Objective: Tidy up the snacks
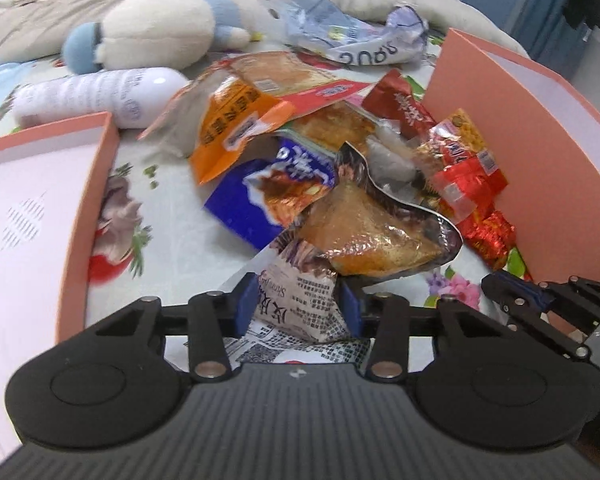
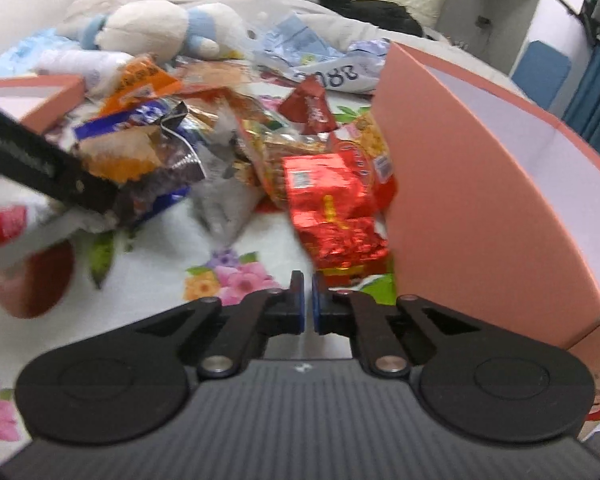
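Note:
A heap of snack packets lies on a floral sheet between two pink boxes. My left gripper (image 1: 298, 304) is shut on a newspaper-print packet (image 1: 300, 300) at the near edge of the heap, below a gold-brown packet (image 1: 364, 236) and a blue packet (image 1: 256, 200). An orange packet (image 1: 228, 128) lies farther back. Red packets (image 1: 472, 184) lie against the right pink box (image 1: 512, 128). My right gripper (image 2: 307, 304) is shut and empty, just short of the red packets (image 2: 332, 204) beside the right pink box (image 2: 480, 208). The left gripper's arm (image 2: 40, 164) shows at the left of the right wrist view.
The left pink box (image 1: 88, 208) stands open with a white inside. A white bottle (image 1: 100, 96), a plush toy (image 1: 160, 28) and a crumpled plastic bag (image 1: 340, 28) lie behind the heap. Bedding and clothes fill the back.

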The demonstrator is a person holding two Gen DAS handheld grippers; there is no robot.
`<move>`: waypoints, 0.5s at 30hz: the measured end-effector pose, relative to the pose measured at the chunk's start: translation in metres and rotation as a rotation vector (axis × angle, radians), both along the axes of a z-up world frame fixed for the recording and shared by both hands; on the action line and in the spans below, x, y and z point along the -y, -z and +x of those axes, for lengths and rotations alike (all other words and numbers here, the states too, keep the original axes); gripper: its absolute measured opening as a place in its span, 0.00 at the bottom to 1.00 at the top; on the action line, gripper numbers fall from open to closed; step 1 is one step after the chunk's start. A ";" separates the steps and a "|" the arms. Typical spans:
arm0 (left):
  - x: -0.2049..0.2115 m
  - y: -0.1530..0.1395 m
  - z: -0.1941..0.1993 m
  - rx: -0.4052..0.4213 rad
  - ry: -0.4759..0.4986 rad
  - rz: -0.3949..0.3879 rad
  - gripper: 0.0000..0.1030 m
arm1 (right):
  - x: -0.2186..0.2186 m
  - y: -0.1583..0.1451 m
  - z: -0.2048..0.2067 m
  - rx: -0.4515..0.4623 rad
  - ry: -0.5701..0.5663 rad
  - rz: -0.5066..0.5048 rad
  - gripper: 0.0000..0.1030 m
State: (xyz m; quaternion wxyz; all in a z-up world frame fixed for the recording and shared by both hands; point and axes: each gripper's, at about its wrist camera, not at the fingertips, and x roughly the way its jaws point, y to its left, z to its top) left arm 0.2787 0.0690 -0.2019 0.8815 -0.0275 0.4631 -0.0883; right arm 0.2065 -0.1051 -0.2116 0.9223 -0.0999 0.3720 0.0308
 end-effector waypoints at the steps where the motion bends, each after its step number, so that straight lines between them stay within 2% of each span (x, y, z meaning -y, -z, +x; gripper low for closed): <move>1: -0.001 -0.001 -0.005 0.006 -0.020 0.003 0.46 | -0.001 -0.002 -0.002 0.005 -0.003 0.003 0.06; 8: -0.022 -0.008 -0.048 0.044 -0.186 -0.040 0.42 | -0.003 -0.019 0.000 0.070 -0.036 0.013 0.10; 9: -0.024 -0.008 -0.053 0.048 -0.201 -0.041 0.42 | -0.005 -0.021 0.003 0.074 -0.051 0.012 0.19; 11: -0.028 -0.008 -0.061 0.054 -0.242 -0.053 0.41 | -0.007 -0.023 0.009 0.085 -0.072 0.023 0.30; 15: -0.035 -0.008 -0.074 0.068 -0.310 -0.084 0.41 | -0.012 -0.024 0.022 0.104 -0.093 0.029 0.30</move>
